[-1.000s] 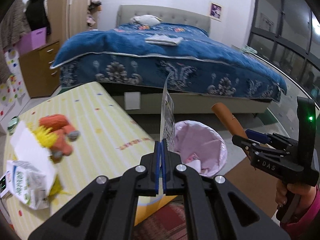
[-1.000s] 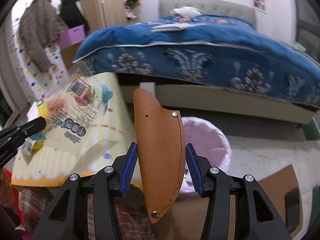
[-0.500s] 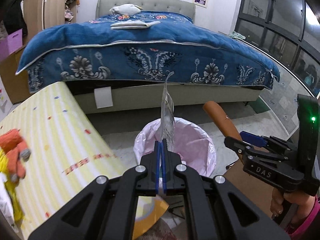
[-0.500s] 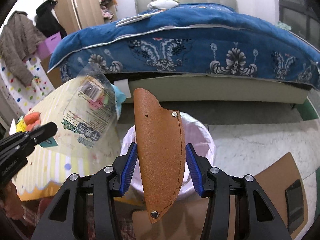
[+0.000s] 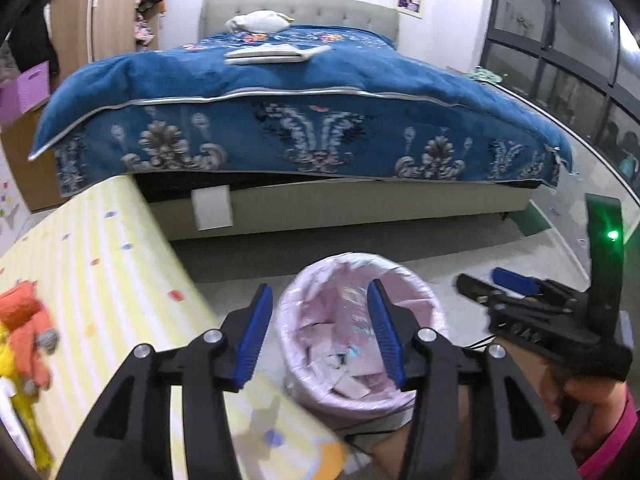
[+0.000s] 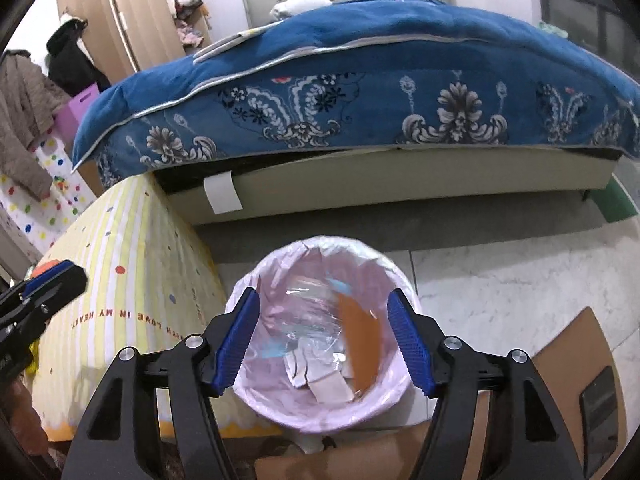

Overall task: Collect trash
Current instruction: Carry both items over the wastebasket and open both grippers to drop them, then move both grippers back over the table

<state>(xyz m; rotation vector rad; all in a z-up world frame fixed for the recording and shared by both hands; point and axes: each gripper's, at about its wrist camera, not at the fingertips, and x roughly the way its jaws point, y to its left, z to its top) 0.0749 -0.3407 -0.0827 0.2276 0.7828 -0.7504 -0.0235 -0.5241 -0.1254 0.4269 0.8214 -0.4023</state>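
- The right gripper [image 6: 323, 338] is spread wide with nothing between its blue pads [image 6: 236, 340]; it hangs directly above the mouth of the trash bin [image 6: 280, 408], which is where a release over a bin belongs, so anything let go falls inside rather than on the floor.
- The left gripper [image 5: 317, 334] is likewise wide open and empty, poised over the near-left rim of the same bin, beside the right one, which suits a shared drop point.
- Inside the bin, a brown leather-like piece [image 6: 360, 336] lies against the right side of the pink liner [image 6: 384, 268], blurred as if in motion. A clear plastic wrapper [image 6: 308, 320] sits beside it, above crumpled paper scraps [image 6: 320, 380].
- The bin stands on the floor just beside the edge of the striped yellow table [image 5: 100, 264], close enough that trash can be carried across in a short reach.
- On that table, at the left, an orange and yellow plush toy [image 5: 24, 336] remains; whether it counts as trash I cannot tell.
- Beyond the bin, the bed [image 5: 300, 92] with its blue cover fills the background, well apart from the work.
- Judging by both empty grippers, this drop looks complete, and going back to the table would be the likely next step.
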